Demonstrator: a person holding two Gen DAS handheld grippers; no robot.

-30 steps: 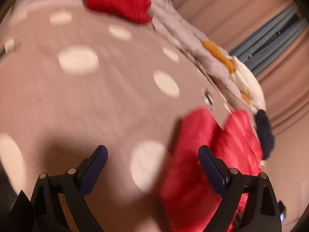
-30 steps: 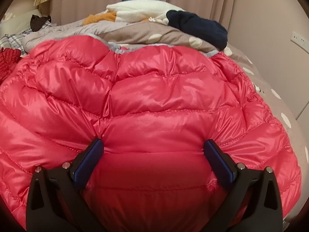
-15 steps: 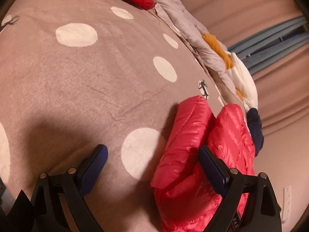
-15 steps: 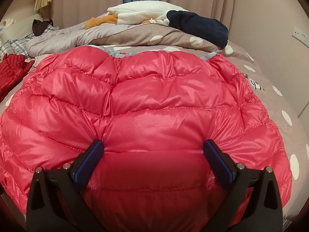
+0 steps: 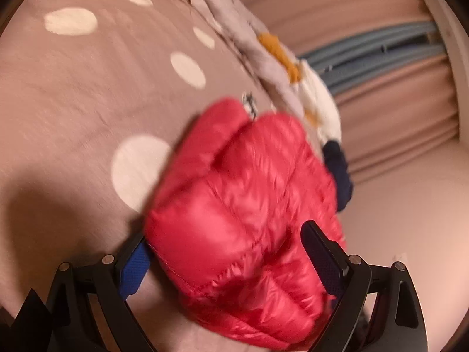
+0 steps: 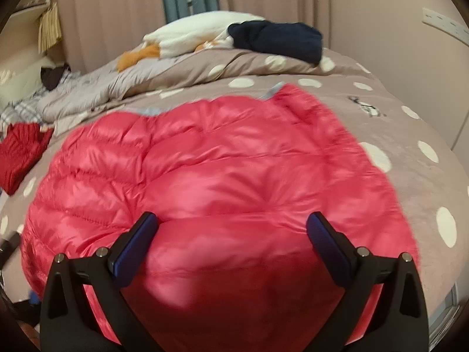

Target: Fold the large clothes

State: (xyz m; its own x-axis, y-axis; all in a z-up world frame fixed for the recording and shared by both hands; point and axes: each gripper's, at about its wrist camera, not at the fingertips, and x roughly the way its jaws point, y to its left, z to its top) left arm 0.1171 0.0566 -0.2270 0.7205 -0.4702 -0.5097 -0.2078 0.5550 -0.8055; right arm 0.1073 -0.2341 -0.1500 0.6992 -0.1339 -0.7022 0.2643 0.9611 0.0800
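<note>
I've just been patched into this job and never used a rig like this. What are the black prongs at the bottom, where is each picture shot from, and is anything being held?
There is no robot arm: a person carries a two-finger tool in each hand, with a fisheye camera looking forward along its fingers. The black prongs with blue pads are those fingers.

One picture comes from the left tool, the other from the right tool. Both look at a red puffer jacket lying on a bed with a dotted brown cover. Behind it lie a rumpled duvet, white bedding, a navy garment and a second, darker red garment.

Both tools stand open with jacket fabric showing between the fingers; neither has closed on it.
</note>
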